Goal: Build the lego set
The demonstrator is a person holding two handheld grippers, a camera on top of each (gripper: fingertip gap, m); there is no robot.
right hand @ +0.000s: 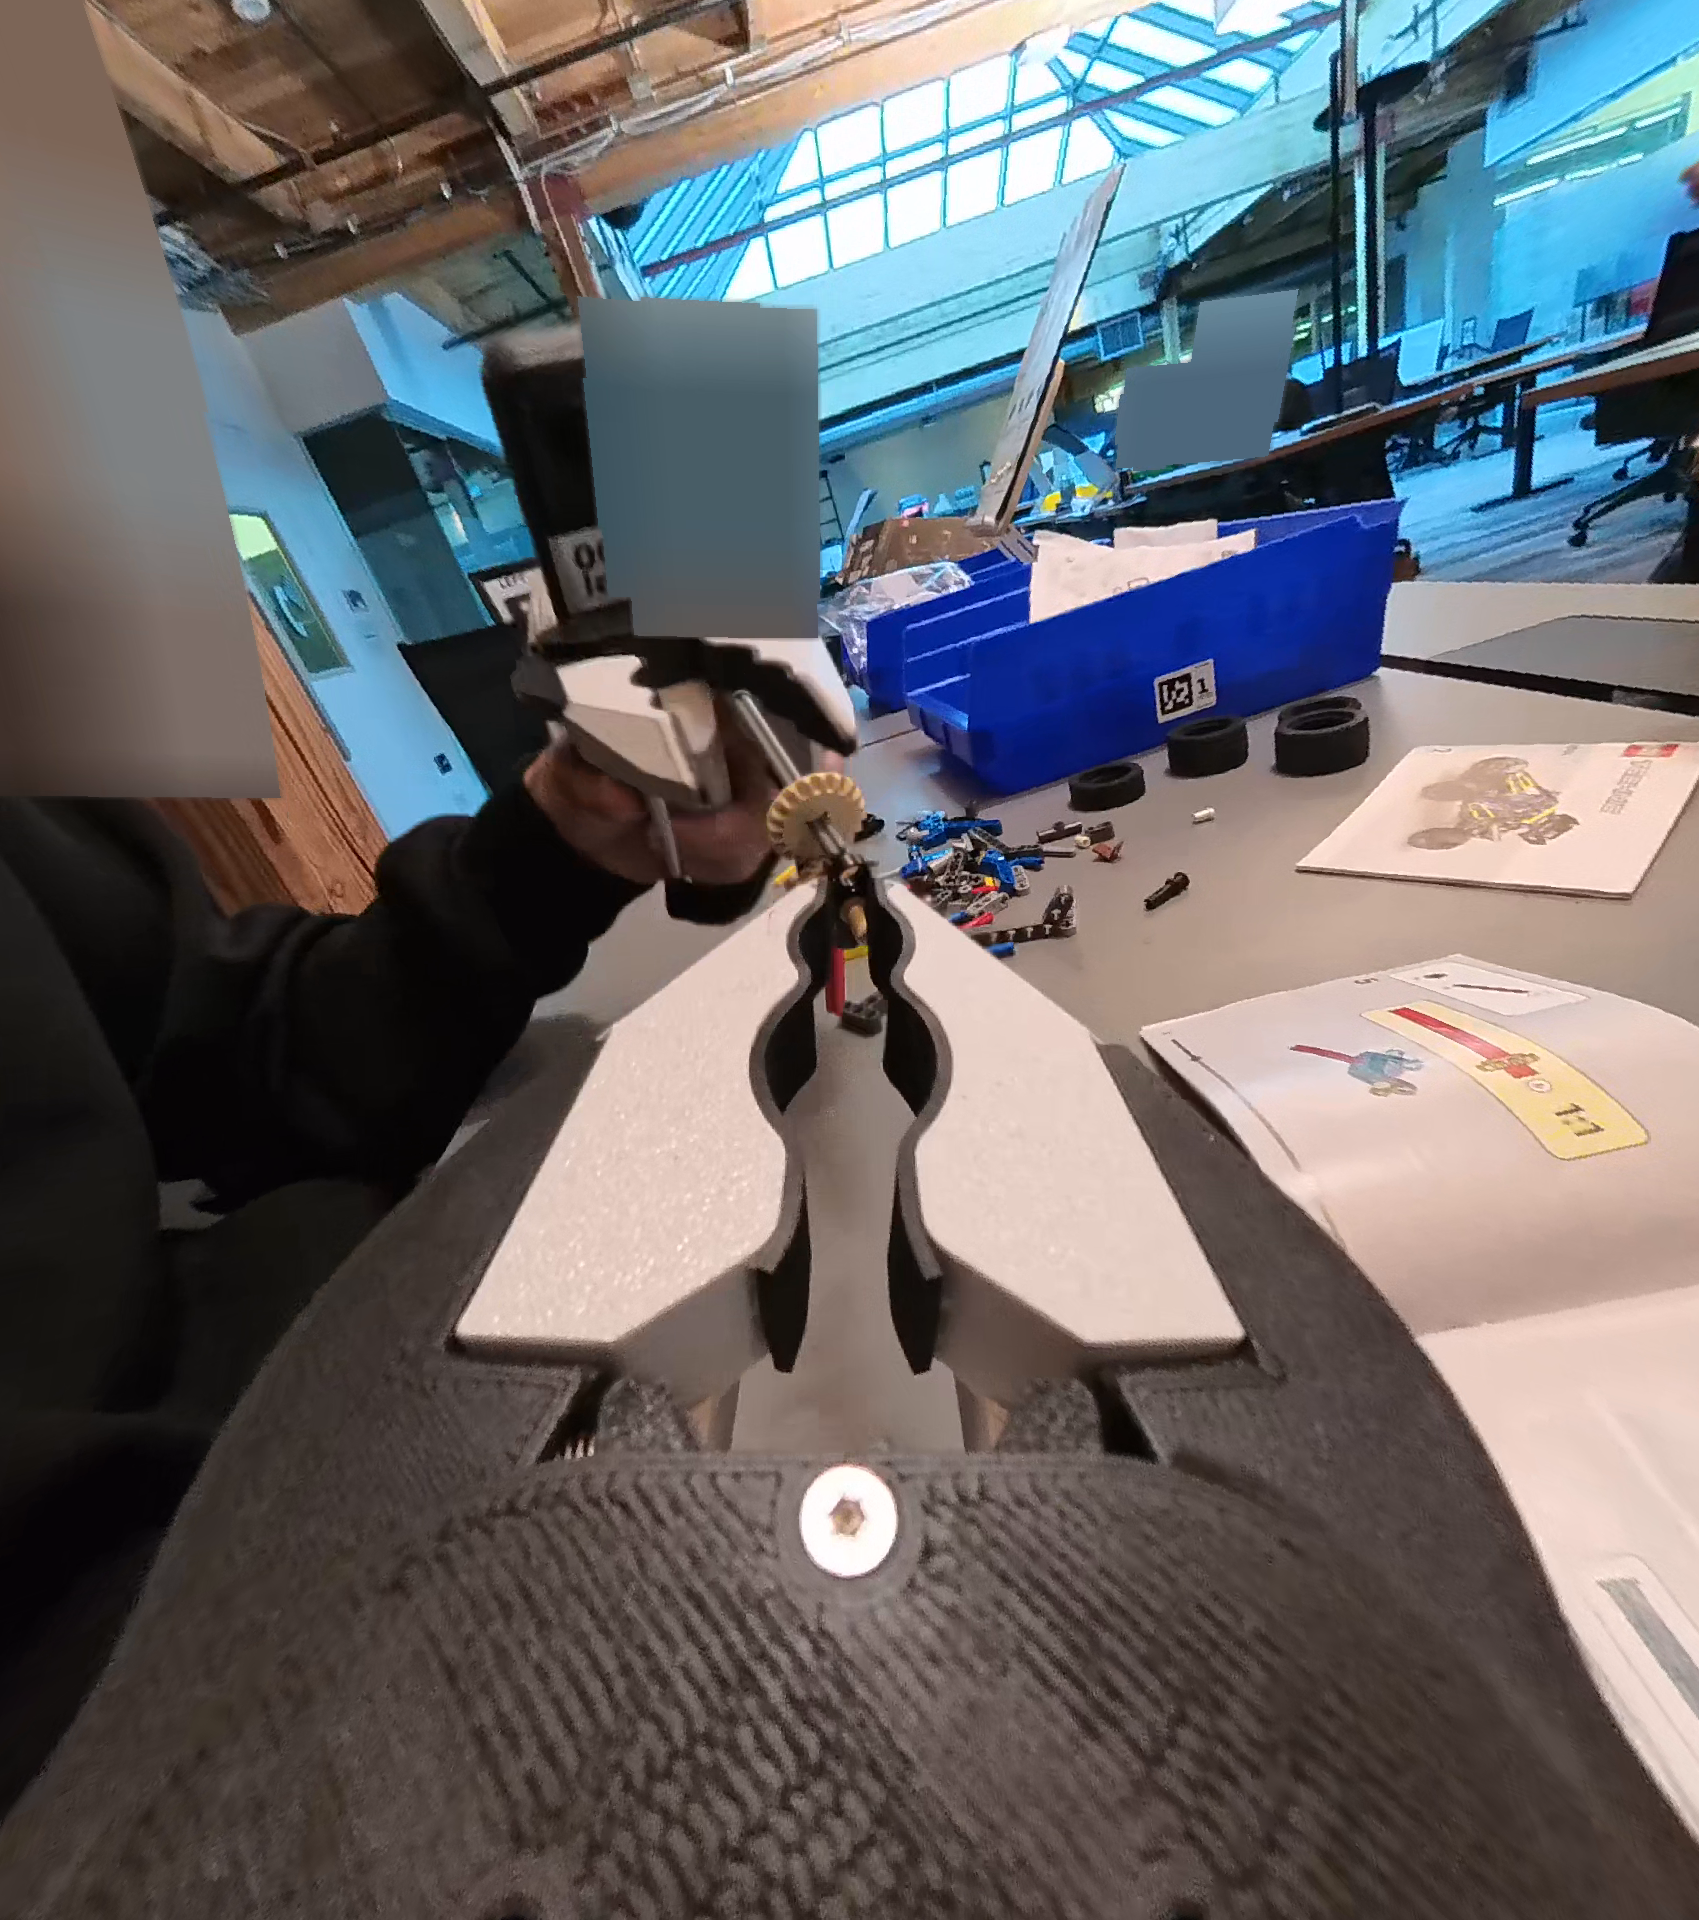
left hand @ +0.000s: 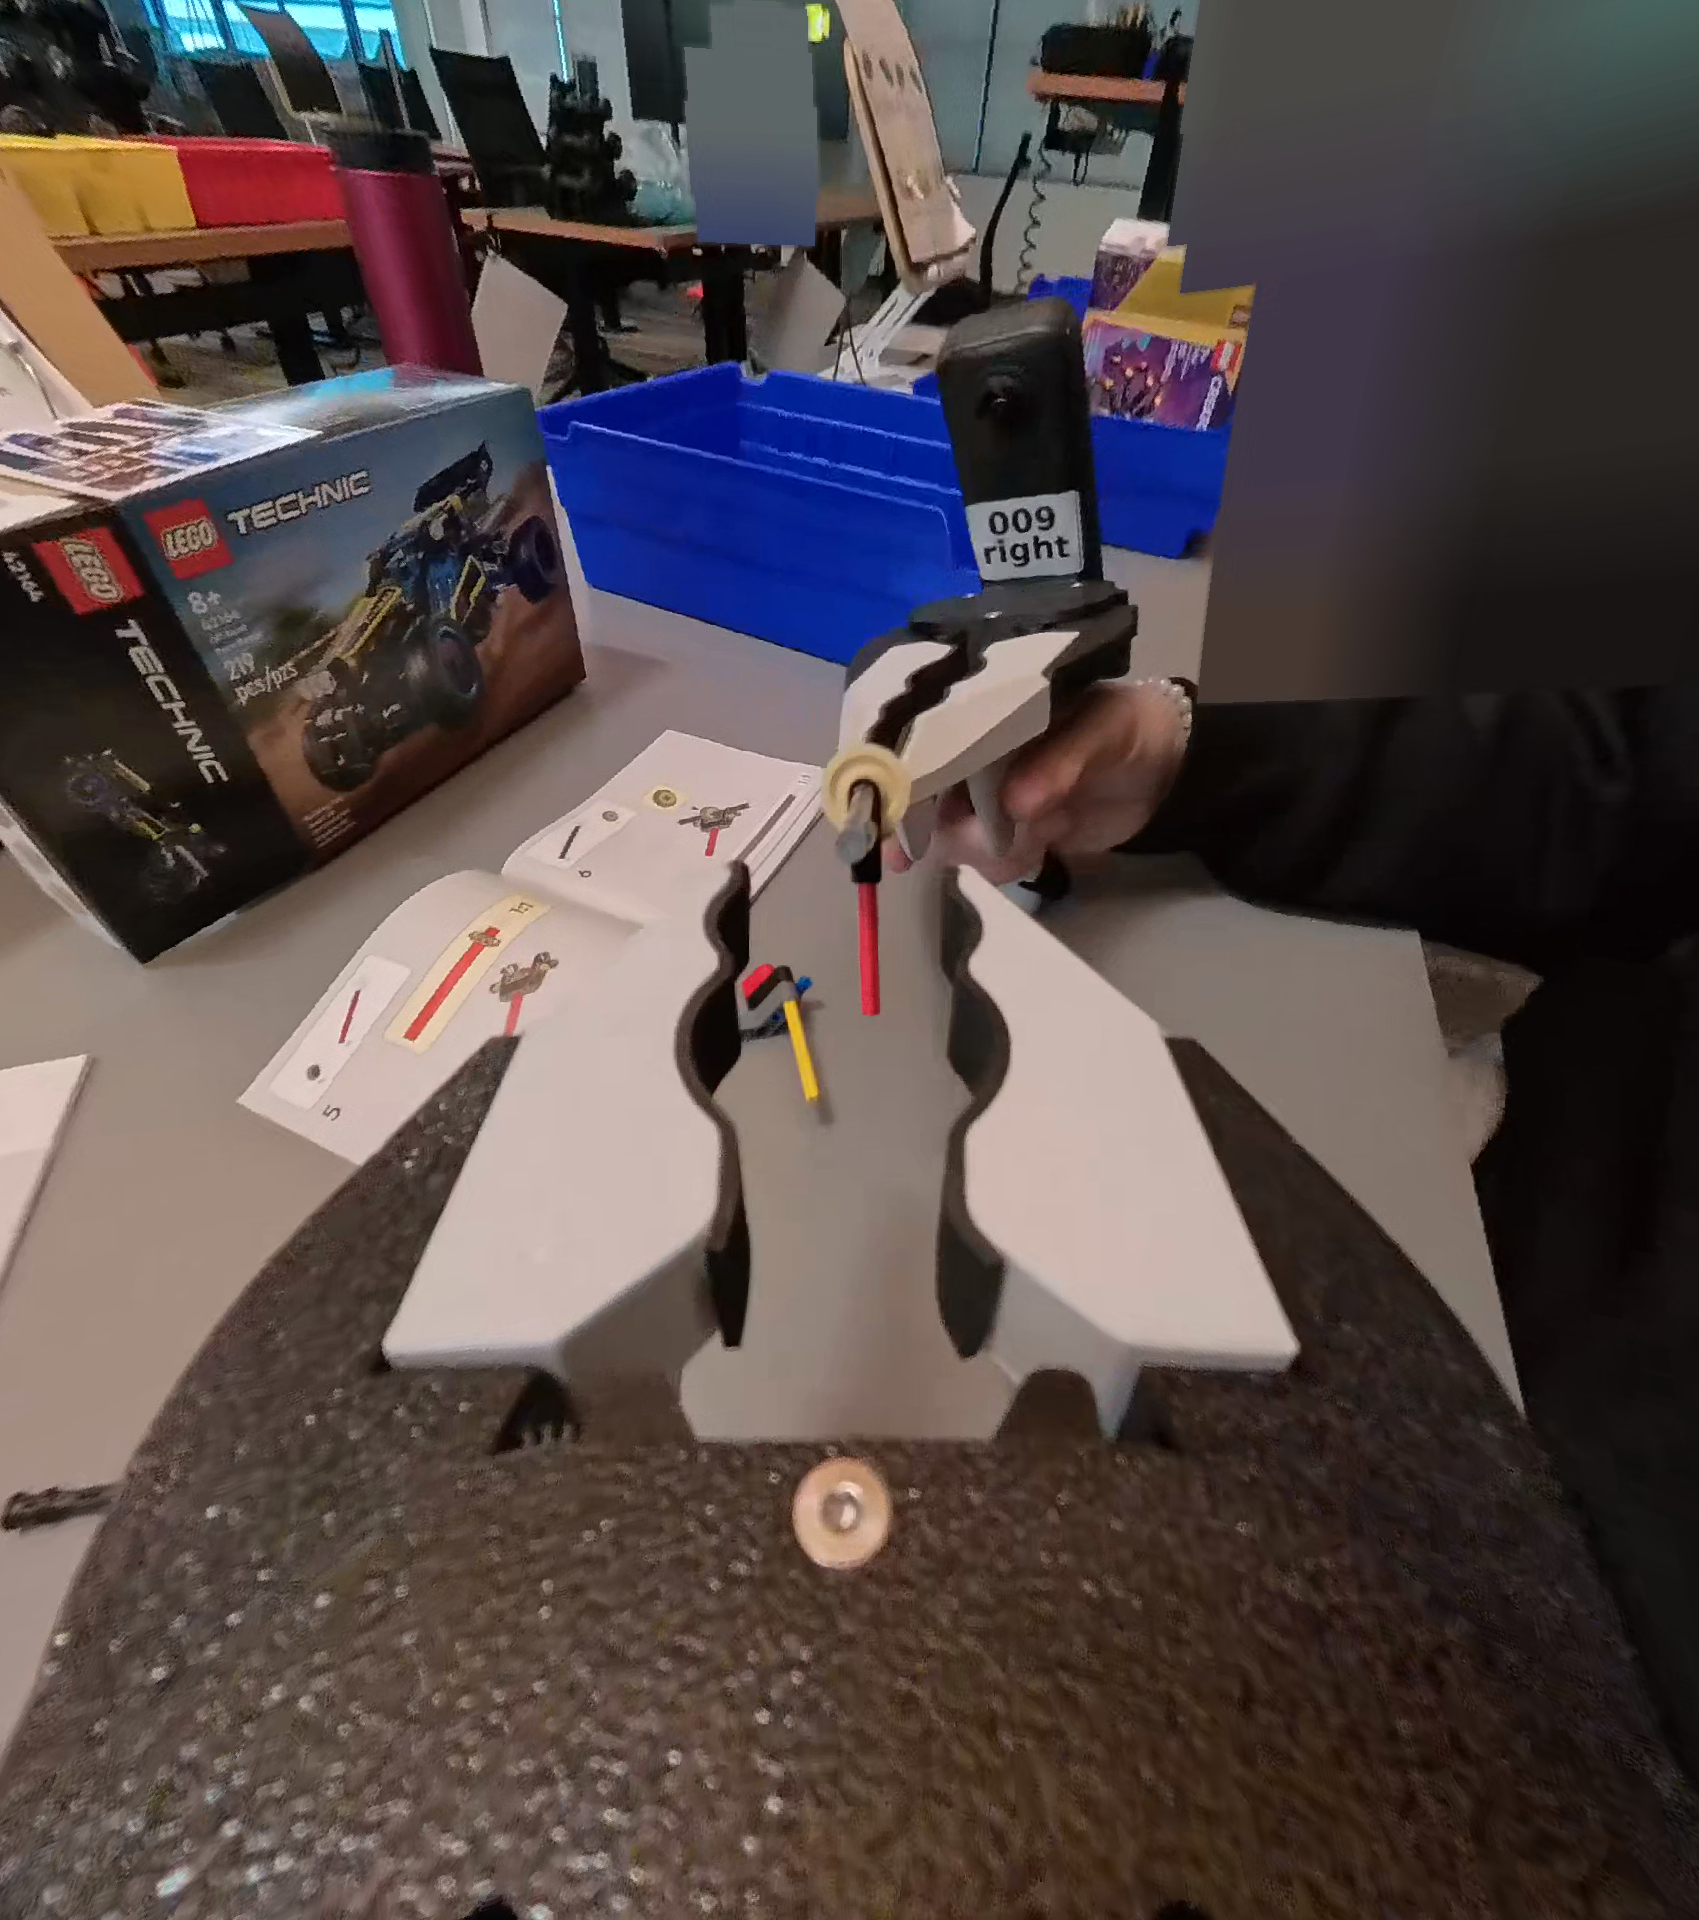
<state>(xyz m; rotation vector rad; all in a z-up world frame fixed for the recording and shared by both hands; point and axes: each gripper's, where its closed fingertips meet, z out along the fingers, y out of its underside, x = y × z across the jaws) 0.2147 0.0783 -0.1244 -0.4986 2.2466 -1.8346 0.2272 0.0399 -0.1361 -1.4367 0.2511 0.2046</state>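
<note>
My right gripper (right hand: 850,902) is shut on a small axle assembly: a tan gear (right hand: 817,816) on a grey axle (right hand: 772,743), a black connector and a red axle (right hand: 834,982) hanging down. In the left wrist view the right gripper (left hand: 892,758) holds it above the table, with the gear (left hand: 866,790) and red axle (left hand: 868,951) facing me. My left gripper (left hand: 845,904) is open and empty, its fingers either side of the red axle, apart from it. It also shows in the right wrist view (right hand: 762,748). A small sub-assembly with a yellow axle (left hand: 799,1044) lies on the table between the left fingers.
An open instruction booklet (left hand: 533,956) (right hand: 1447,1091) lies on the grey table. A set box (left hand: 232,644) stands at left. Blue bins (left hand: 751,499) (right hand: 1136,644) stand behind. Loose pieces (right hand: 970,842), black tyres (right hand: 1209,743), a second booklet (right hand: 1510,821) and a black pin (left hand: 55,1501) lie around. My right fingertips sit around 5 cm from my left ones.
</note>
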